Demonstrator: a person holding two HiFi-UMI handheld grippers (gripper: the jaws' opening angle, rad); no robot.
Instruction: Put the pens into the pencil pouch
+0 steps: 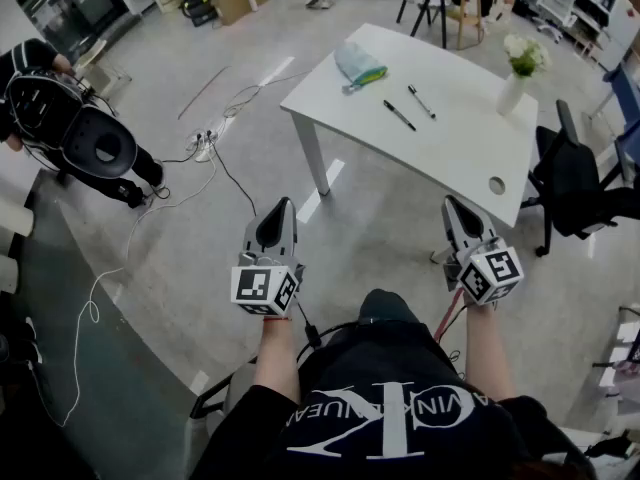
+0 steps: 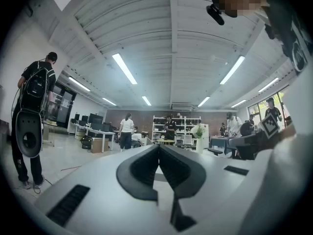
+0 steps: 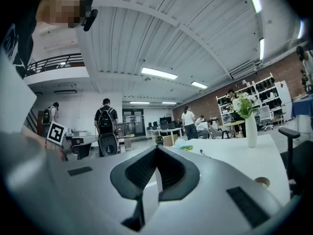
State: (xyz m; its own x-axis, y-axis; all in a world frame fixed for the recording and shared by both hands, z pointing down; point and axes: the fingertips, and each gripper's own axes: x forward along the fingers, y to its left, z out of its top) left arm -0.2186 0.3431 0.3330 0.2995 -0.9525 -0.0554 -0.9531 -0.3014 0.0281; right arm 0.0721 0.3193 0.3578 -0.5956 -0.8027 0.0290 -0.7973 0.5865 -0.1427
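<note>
1. Grey-bodied, the left gripper [image 1: 284, 206] and right gripper [image 1: 451, 204] are held clenched, empty, well short of the table [image 1: 450, 153].
2. Both pens [image 1: 399, 115] are seen mid-table; the pencil pouch [image 1: 358, 65] lies by its far corner.
3. Jaws should be opened before the near edge is reached; the floor [image 1: 380, 230] ahead is left open, though a chair [image 1: 575, 183] is parked at the right edge.

The head camera looks steeply down over the left hand-held gripper [image 1: 283, 203], the right hand-held gripper [image 1: 450, 200] and the surface [image 1: 440, 138] ahead, while each gripper camera sits low behind its jaws facing level, the right one sharing that surface and its vase [image 3: 251, 131].
</note>
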